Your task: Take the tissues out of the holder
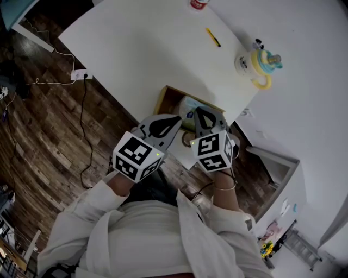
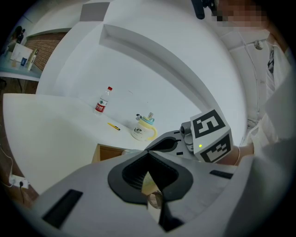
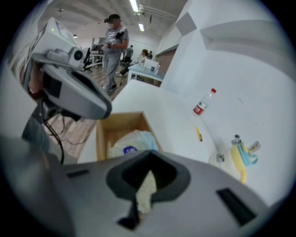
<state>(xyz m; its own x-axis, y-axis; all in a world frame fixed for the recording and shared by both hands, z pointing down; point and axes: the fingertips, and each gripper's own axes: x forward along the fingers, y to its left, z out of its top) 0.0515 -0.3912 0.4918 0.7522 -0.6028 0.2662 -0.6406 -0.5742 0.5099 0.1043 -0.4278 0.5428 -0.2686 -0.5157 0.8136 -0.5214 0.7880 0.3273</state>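
The tissues (image 3: 132, 142), a soft pack in white and pale blue wrap, lie inside the holder (image 3: 102, 132), an open wooden box. The holder sits on the white bench (image 1: 136, 49) at its near edge, close to the near right corner. The pack fills the part of the box nearer that corner, and bare wood shows at the other end.

Both tools hang just above the holder, side by side and angled toward each other. The left hand-held gripper (image 2: 148, 157) has its jaws drawn together, tips meeting in a point. A narrow slit behind the tips shows a pale sliver, and I cannot tell whether that is pinched or only seen through the gap. The right hand-held gripper (image 3: 149, 155) is likewise closed to a point over the pack, with a creamy, crumpled-looking strip in its slit. Here too I cannot tell whether it is held.

Further in from the holder, a mug (image 1: 254, 65) with a yellow handle and a lidded top stands near the right edge of the bench. A yellow pen (image 1: 213, 37) lies nearer the middle, and a bottle (image 1: 198, 3) with a red label stands toward the far edge. On the wooden floor (image 1: 43, 130) left of the bench lies a white power strip (image 1: 81, 74) with its cable
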